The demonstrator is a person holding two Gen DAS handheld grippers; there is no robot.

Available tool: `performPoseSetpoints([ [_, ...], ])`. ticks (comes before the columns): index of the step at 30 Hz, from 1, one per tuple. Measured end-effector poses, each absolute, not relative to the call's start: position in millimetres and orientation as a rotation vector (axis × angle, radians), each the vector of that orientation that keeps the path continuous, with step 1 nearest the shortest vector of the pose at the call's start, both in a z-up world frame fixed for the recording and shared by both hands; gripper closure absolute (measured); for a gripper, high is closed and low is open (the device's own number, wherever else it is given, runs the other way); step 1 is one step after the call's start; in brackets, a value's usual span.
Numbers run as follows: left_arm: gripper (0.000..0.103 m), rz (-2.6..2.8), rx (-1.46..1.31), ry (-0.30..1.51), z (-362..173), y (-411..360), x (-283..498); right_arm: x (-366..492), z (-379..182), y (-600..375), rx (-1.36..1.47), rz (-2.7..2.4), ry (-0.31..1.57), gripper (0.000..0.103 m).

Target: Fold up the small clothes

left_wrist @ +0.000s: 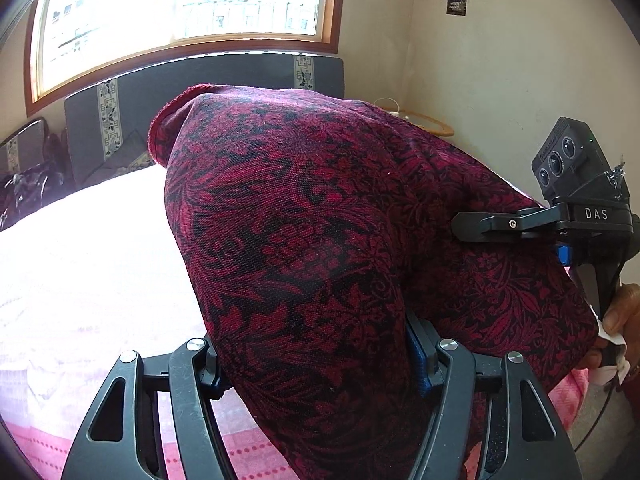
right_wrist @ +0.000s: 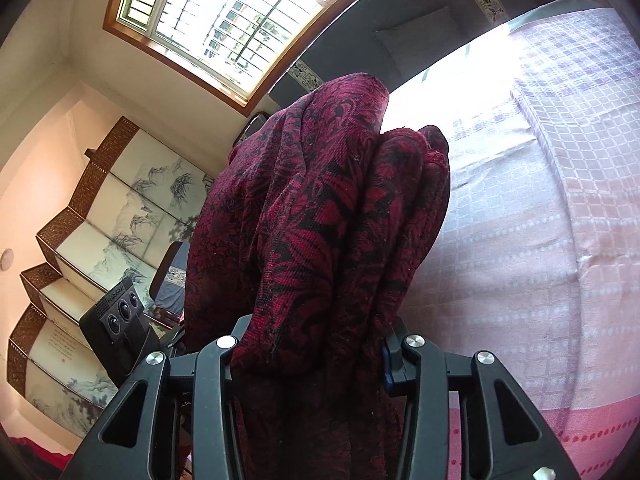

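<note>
Left-wrist and right-wrist views of a red-and-black floral knit garment (left_wrist: 304, 240) held up above a bed (left_wrist: 80, 248). No container is visible in either view. The left claw (left_wrist: 316, 364) is closed on a thick fold of the garment, which fills the gap between its two fingers and drapes forward over them, so that both fingertips are hidden. The right claw (right_wrist: 310, 344) likewise grips a bunched, several-layered fold of the same cloth (right_wrist: 320, 220); its pads are covered, apart from a blue edge at the right finger. From the left wrist the right claw appears at the far right edge, its fingers pressed into the fabric, with part of a person's hand (left_wrist: 622, 308) on its handle, cut off by the frame. The garment's hemmed edge (left_wrist: 172, 112) stands up toward the window (left_wrist: 184, 0). The bedcover (right_wrist: 540, 220), pink and checked, is washed out by sunlight near the dark headboard (left_wrist: 200, 92), so its pattern there cannot be made out. A folding screen with ink landscapes (right_wrist: 100, 240) stands at the left in the right-wrist view.
</note>
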State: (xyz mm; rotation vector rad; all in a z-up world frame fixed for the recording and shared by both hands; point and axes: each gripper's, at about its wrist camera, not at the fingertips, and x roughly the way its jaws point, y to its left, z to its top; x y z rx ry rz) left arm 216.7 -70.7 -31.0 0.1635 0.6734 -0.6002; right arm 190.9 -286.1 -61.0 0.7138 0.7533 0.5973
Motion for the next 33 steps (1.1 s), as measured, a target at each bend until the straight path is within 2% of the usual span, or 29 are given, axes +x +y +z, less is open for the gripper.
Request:
performPoseSetpoints([
  [18,0.037,-0.553,0.140,0.658,-8,-5,177,168,-49,-212,0.738,0.717,0.745,0.063],
  [33,0.037,-0.542,0.146,0.659,-2,30,152,158,-48,-192,0.741,0.756,0.760,0.063],
])
